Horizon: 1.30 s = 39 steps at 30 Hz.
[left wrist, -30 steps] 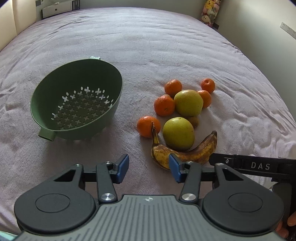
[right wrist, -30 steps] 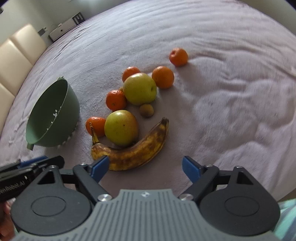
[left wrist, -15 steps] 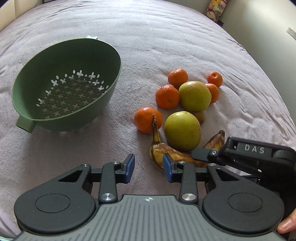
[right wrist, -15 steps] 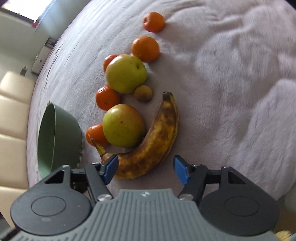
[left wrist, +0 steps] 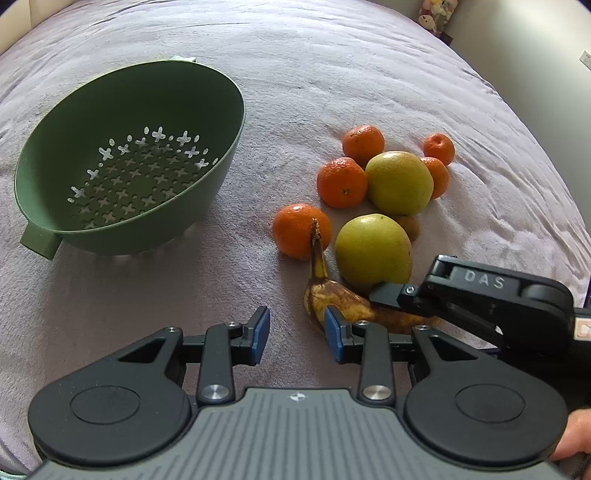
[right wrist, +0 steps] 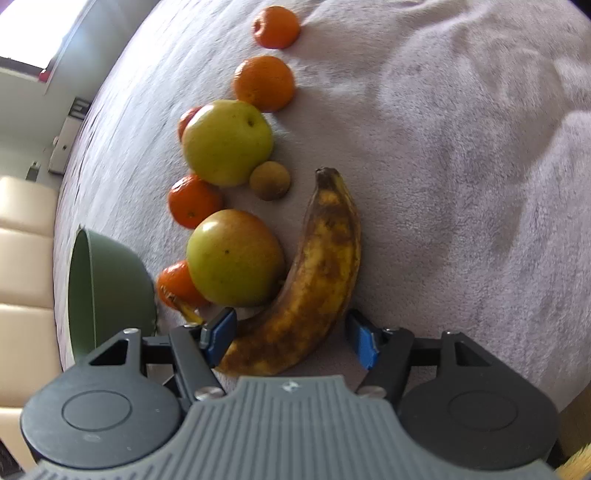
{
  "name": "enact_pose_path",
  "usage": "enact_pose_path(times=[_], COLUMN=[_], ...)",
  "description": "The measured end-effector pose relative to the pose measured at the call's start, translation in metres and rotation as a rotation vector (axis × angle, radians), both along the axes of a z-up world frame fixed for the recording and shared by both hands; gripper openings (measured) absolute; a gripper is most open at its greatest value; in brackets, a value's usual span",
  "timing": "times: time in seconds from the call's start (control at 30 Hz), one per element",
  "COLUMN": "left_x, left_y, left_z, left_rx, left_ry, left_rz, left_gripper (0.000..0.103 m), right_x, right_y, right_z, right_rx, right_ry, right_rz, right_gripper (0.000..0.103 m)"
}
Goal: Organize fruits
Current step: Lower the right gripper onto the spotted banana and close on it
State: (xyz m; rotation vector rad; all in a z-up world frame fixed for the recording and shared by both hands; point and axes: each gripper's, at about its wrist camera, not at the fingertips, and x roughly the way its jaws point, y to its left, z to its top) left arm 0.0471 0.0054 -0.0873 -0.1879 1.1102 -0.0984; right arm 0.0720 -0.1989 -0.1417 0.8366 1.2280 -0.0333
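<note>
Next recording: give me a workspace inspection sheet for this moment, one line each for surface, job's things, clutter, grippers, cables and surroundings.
Surface: rumpled mauve fleece blanket, bare between items.
Job's things: empty green perforated plastic colander; spotted brown-yellow banana; two yellow-green apples; five orange mandarins, nearest; small brown round fruit.
Clutter: nothing seen.
Grippers: left gripper open, nothing between its pads; right gripper open, straddling the banana, pads not pressing.
Cables: nothing seen.
Surroundings: cream padded panels; plush toy in far corner.
</note>
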Motion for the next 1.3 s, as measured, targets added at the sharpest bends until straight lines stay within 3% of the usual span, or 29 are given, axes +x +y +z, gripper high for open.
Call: enact_pose_path(times=[0.1,0.27,0.43,0.7,0.97,1.2,1.3], left_x=[-0.002,-0.006,-0.008,-0.009,-0.008,-0.006,-0.005], left_y=[-0.001,-0.001,-0.001,-0.002,-0.007,-0.011,-0.011], left_z=[0.002,0.005,0.01,0.014,0.014,0.014,0.013], left_rx=[0.003,0.006,0.004,0.003,-0.017,-0.02,-0.026], left_ry=[-0.007,-0.015,-0.035,-0.053,-0.079,-0.096,-0.108], left_rz=[-0.01,-0.015,-0.009,-0.012,-0.042,-0.064,-0.069], left_gripper=[0.04,0.04,0.04,0.04,0.04,0.04,0.04], right_x=[0.003,0.003,0.0,-0.008,0.012,0.044,0.045], right_y=[0.003,0.007,-0.005,-0.033,-0.061,-0.04,-0.037], right_z=[-0.001,0.005,0.01,0.03,0.043,0.039,0.028], right_rx=[-0.012,-0.042,-0.042,-0.079,-0.274,-0.394,-0.436], right_ry=[0.0,-0.006,-0.022,-0.002,0.008,-0.051,-0.031], right_rz=[-0.01,0.006,0.003,0.05,0.132,0.283,0.305], right_gripper=[0.064,0.054,0.044,0.038,0.038,0.037,0.039])
